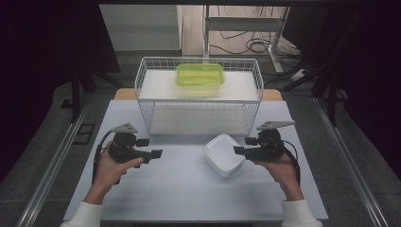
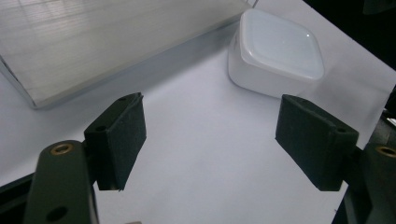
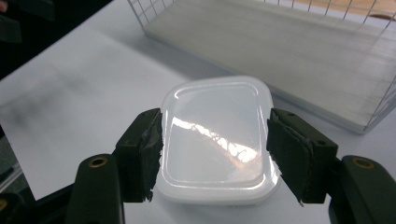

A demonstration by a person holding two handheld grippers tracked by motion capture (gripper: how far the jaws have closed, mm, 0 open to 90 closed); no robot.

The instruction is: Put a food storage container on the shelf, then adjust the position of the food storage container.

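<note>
White tub (image 1: pixel 223 154) sat on bench (image 1: pixel 179 189) in front of wire basket (image 1: pixel 198 97), right gripper (image 3: pixel 215 154) open w/ jaws either side of tub, not clearly pressing, left gripper (image 2: pixel 210 140) open, empty, over bare bench.

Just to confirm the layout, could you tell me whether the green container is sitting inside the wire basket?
Yes, the green container rests on the white board inside the wire basket, near its back.
</note>
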